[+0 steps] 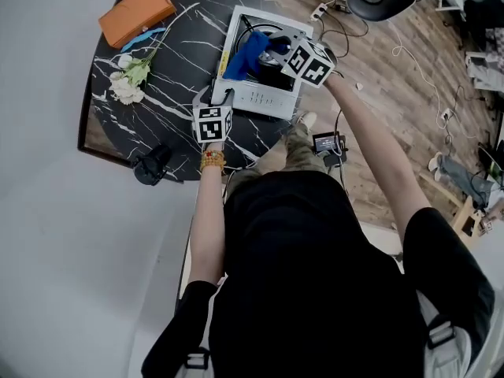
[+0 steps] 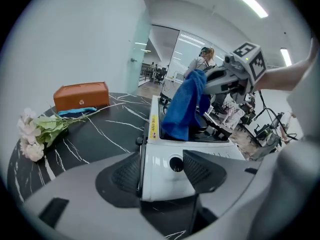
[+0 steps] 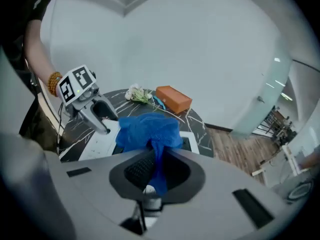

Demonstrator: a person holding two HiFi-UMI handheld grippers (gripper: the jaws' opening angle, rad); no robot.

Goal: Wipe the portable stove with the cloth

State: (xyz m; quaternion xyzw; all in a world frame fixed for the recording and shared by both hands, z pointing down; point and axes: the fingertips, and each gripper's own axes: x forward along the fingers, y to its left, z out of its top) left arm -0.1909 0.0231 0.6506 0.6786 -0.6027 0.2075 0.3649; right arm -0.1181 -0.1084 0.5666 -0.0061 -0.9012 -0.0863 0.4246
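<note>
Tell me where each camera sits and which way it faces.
Head view: on the person's head, looking steeply down at marble table and portable stove; torso, both arms show.
Left gripper view: rides the left gripper, looking over the stove corner between its jaws; the right forearm shows.
Right gripper view: rides the right gripper, shut on the blue cloth, facing the orange box; left forearm shows.
Shared: both gripper views show cloth and stove.

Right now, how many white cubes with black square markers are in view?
2. One cube rides the left gripper at a corner of the white portable stove; the other rides the right gripper, holding the blue cloth over it.
</note>
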